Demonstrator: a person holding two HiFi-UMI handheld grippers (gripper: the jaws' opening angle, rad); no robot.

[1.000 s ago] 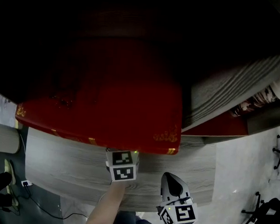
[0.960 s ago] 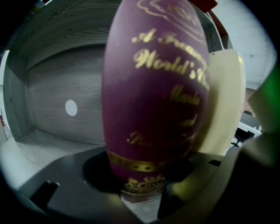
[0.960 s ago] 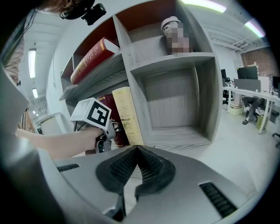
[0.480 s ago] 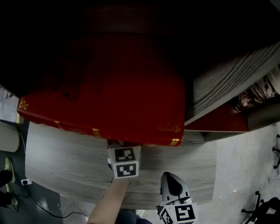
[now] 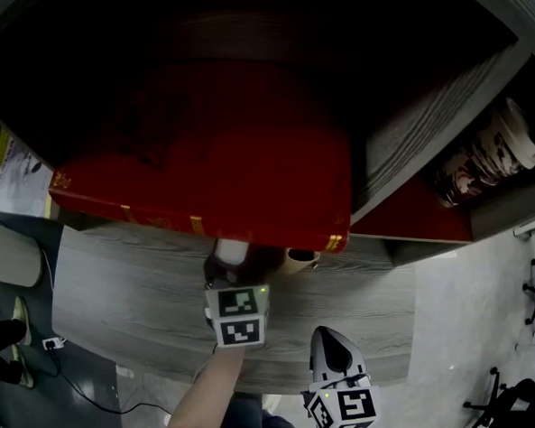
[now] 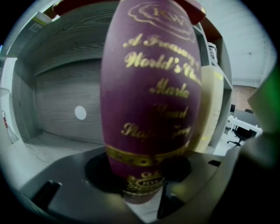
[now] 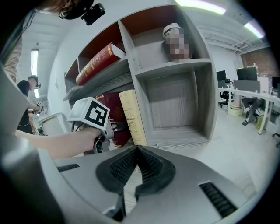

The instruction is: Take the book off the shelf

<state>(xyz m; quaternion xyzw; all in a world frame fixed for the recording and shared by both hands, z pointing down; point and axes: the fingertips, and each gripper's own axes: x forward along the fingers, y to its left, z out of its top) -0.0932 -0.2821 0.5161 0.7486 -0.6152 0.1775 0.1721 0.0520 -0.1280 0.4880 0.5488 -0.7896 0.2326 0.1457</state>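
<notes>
We stand at a grey shelf (image 7: 175, 65) whose compartments only the right gripper view lays out in full. There a big red book (image 7: 98, 59) lies flat on the upper left board. From the head view the same red book fills the middle and hides most of what is under it.

Below it, in the lower left compartment, stands the dark maroon book (image 6: 151, 87), upright and just beside a cream book (image 7: 131, 114) that leans by the divider. Only the left gripper view brings us near enough to see the gold lettering on the maroon spine.

Our left gripper (image 6: 141, 177) has its jaws clamped on the foot of that spine. The right gripper view shows it from the side, marker cube up, at the shelf's front edge.

Our right gripper (image 7: 136, 157) hangs back from the shelf, jaws pressed together with nothing between them.
</notes>
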